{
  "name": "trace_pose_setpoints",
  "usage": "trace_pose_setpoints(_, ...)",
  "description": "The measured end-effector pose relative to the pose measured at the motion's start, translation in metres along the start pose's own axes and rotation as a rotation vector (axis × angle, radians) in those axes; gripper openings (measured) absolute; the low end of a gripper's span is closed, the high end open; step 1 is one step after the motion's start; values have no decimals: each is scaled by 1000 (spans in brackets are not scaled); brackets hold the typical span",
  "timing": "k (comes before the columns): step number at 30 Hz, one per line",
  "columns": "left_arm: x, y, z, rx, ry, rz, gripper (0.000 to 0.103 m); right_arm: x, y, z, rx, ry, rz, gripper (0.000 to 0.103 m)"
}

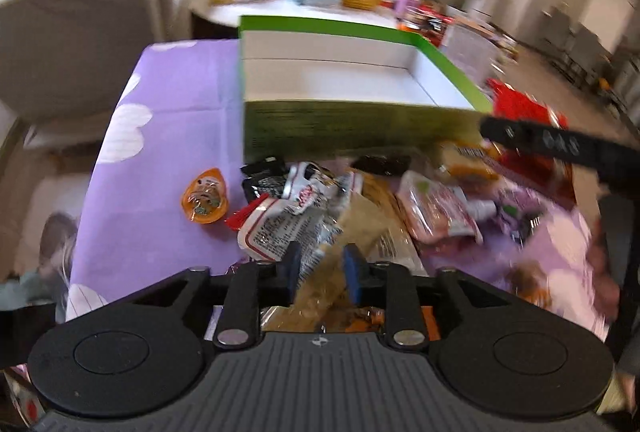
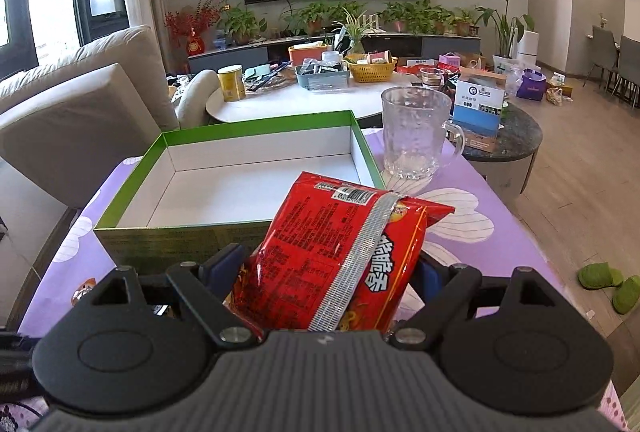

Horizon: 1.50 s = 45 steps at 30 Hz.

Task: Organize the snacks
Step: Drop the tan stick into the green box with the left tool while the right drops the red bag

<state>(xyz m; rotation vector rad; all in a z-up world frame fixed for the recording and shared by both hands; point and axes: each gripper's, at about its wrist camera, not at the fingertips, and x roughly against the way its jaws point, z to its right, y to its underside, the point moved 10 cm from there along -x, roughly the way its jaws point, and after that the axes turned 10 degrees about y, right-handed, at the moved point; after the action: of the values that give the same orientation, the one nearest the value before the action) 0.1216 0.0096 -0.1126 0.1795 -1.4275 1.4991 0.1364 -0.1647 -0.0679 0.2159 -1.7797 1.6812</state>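
While the purple surface (image 2: 492, 192) leaves bare room right, green box (image 2: 224, 168) sits open-topped (white inside); right hand-held gripper (image 2: 332, 272) clamps red snack bag (image 2: 340, 252) at its near edge; left hand-held gripper (image 1: 322, 266), jaws parted, straddles a tan packet (image 1: 360, 220).

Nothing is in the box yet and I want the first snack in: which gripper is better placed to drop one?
Right. The right gripper is shut on the red snack bag, right at the near wall of the green box. The left gripper sits over the pile with a tan packet between its pads, unclamped.
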Motion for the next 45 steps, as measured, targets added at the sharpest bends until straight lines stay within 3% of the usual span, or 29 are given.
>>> trace_pose_setpoints(6,-13,12,9,-85,36,-66,36,1,1,0,-8,-7,-4,72)
trace_pose_setpoints(9,-22,14,6,-114,-8,-100,37,2,2,0,-6,-7,-3,72)
trace_pose_setpoints(16,-25,17,2,-151,2,-92,32,5,1,4,-9,0,4,72)
trace_pose_setpoints(23,11,-19,24,-147,120,48,24,8,-2,1,2,-8,30,72)
trace_pose_setpoints(29,24,-72,36,-151,117,186,21,7,-16,-4,38,-29,84,72)
trace_pose_setpoints(33,17,-103,35,-113,106,231,10,5,-31,-9,94,-44,135,72)
trace_pose_setpoints(45,5,-175,22,-104,33,336,9,-13,-73,-13,128,-84,212,72)
